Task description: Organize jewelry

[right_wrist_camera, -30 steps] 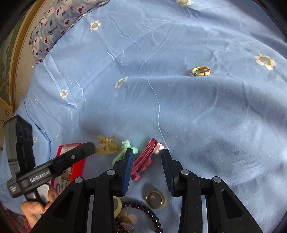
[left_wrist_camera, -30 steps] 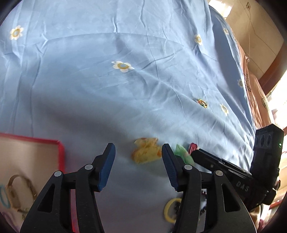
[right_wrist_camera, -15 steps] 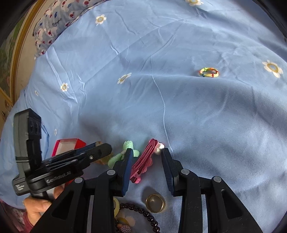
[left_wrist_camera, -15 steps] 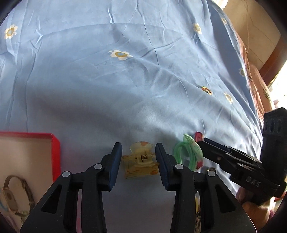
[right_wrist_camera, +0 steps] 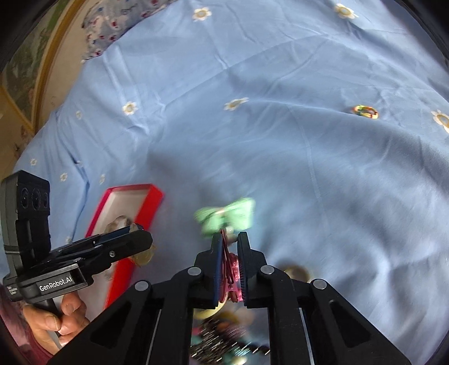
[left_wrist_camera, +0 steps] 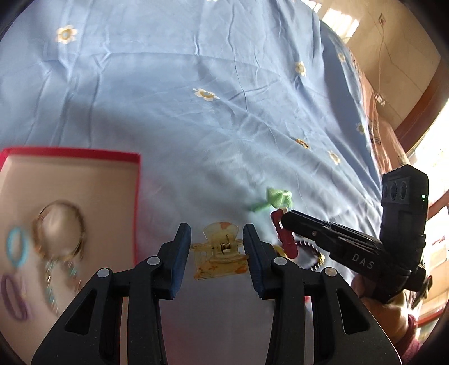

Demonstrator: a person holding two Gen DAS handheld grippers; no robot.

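My left gripper (left_wrist_camera: 217,238) is shut on a clear yellow claw hair clip (left_wrist_camera: 220,258) and holds it above the blue sheet, just right of the red-rimmed box (left_wrist_camera: 84,154). My right gripper (right_wrist_camera: 228,241) is shut on a red hair clip (right_wrist_camera: 230,266), which also shows in the left wrist view (left_wrist_camera: 284,237). A green bow hair tie (right_wrist_camera: 227,214) lies on the sheet just beyond the right fingertips. The box holds a gold bangle (left_wrist_camera: 60,227), a blue ring (left_wrist_camera: 16,247) and a purple ring (left_wrist_camera: 12,300).
A gold ring (right_wrist_camera: 296,272), dark beads (right_wrist_camera: 224,339) and other pieces lie under the right gripper. A multicoloured ring (right_wrist_camera: 364,111) sits far right on the sheet. A patterned pillow (right_wrist_camera: 118,25) lies at the far left, and a wooden bed edge (left_wrist_camera: 415,112) at the right.
The right gripper has closed on the red hair clip and lifted it. The left gripper has carried the yellow claw clip left, closer to the red box.
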